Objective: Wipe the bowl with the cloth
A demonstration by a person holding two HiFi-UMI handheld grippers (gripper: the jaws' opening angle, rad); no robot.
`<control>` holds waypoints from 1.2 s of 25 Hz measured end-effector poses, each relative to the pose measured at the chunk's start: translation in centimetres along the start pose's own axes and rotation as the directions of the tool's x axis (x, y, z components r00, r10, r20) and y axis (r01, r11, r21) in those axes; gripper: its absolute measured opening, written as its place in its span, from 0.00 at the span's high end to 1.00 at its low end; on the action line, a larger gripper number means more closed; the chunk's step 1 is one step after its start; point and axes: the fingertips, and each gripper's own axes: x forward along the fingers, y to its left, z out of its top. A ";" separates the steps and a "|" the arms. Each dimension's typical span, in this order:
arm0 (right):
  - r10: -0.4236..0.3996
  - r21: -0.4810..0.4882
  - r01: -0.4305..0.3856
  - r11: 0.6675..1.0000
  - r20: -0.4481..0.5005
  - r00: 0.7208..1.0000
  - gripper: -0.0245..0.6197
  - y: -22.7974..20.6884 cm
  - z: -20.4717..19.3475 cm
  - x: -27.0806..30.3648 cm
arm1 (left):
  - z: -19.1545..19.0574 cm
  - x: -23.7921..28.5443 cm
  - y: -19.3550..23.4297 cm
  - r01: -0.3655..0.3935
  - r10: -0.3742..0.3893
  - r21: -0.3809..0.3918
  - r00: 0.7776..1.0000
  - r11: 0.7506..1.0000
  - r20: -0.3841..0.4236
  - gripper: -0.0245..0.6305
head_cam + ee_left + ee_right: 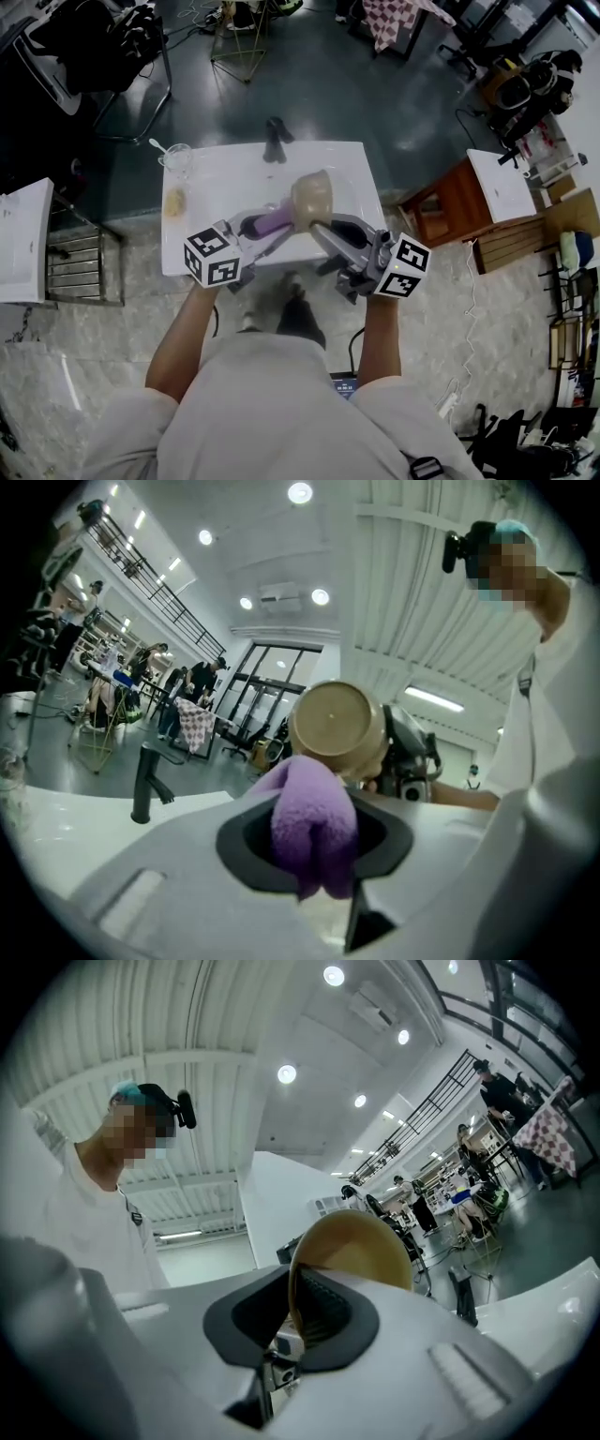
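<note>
- White table (216, 187) on grey floor (328, 84) of busy workshop; pale tiles (84, 347) on near side.
- R claw (295, 1309) clamps tan bowl (311, 197) by rim, above table's near edge.
- L claw (314, 846) pinches purple cloth (314, 803), just beside bowl's base.
- Black tap (274, 141) at far edge, glass (175, 157) at left corner; wooden cabinet (450, 202) apart to right.

White table (225, 183) with glass (176, 159), black faucet (274, 140)
</note>
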 end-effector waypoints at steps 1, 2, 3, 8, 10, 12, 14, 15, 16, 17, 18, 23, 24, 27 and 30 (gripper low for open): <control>-0.012 0.003 0.012 1.000 0.004 1.000 0.94 -0.2 0.0 0.0 | -0.2 0.1 -0.5 0.010 -0.010 -0.002 1.000 1.000 -0.004 0.82; -0.027 0.007 0.027 1.000 0.008 1.000 0.94 -0.5 0.1 -0.1 | -0.4 0.2 -1.0 0.021 -0.021 -0.002 1.000 1.000 -0.009 0.82; -0.044 0.013 0.044 0.999 0.014 0.999 0.94 -0.8 0.1 -0.2 | -0.6 0.3 -1.4 0.031 -0.031 -0.001 0.999 1.000 -0.013 0.82; -0.128 0.054 0.125 0.991 0.048 0.991 0.94 -2.5 0.3 -0.7 | 0.0 0.3 -2.9 0.066 -0.066 0.017 0.998 0.998 -0.014 0.82; -0.161 0.069 0.158 0.985 0.045 0.986 0.94 -3.4 0.2 -0.9 | 0.5 0.2 -3.1 0.077 -0.076 0.026 0.997 0.997 -0.009 0.82; -0.195 0.089 0.192 0.977 0.032 0.980 0.94 -4.3 -0.3 -1.3 | 0.9 0.2 -3.3 0.081 -0.081 0.042 0.997 0.996 -0.006 0.82; -0.230 0.111 0.227 0.968 0.013 0.973 0.94 -5.2 -1.1 -1.8 | 1.5 0.0 -3.4 0.077 -0.077 0.062 0.997 0.995 0.004 0.82; -0.244 0.122 0.241 0.963 0.005 0.970 0.94 -5.6 -1.5 -2.1 | 1.9 -0.2 -3.3 0.070 -0.072 0.069 0.997 0.995 0.015 0.82; -0.255 0.130 0.253 0.959 -0.003 0.967 0.94 -5.8 -1.9 -2.4 | 2.5 -0.5 -3.2 0.061 -0.064 0.075 0.998 0.995 0.029 0.82; -0.261 0.136 0.260 0.956 -0.009 0.965 0.94 -6.0 -2.3 -2.6 | 3.1 -0.7 -3.0 0.050 -0.054 0.081 0.998 0.995 0.044 0.82; -0.262 0.140 0.261 0.955 -0.016 0.965 0.94 -6.0 -2.6 -2.8 | 3.7 -1.0 -2.9 0.038 -0.043 0.087 0.997 0.996 0.058 0.82; -0.181 0.135 0.185 0.973 -0.043 0.983 0.94 -4.3 -3.6 -2.5 | 5.9 -1.4 -1.7 -0.031 0.021 0.112 0.996 0.993 0.087 0.82; -0.156 0.126 0.160 0.979 -0.041 0.987 0.94 -3.8 -3.5 -2.3 | 6.0 -1.3 -1.3 -0.052 0.042 0.121 0.996 0.991 0.081 0.82; -0.107 0.105 0.107 0.989 -0.013 0.994 0.94 -2.9 -3.1 -2.1 | 6.1 -1.0 0.0 -0.106 0.098 0.152 0.994 0.983 0.057 0.82; -0.090 0.120 0.084 0.989 0.039 0.995 0.94 -2.7 -2.4 -2.3 | 6.0 -1.0 0.8 -0.124 0.118 0.149 0.992 0.981 0.049 0.82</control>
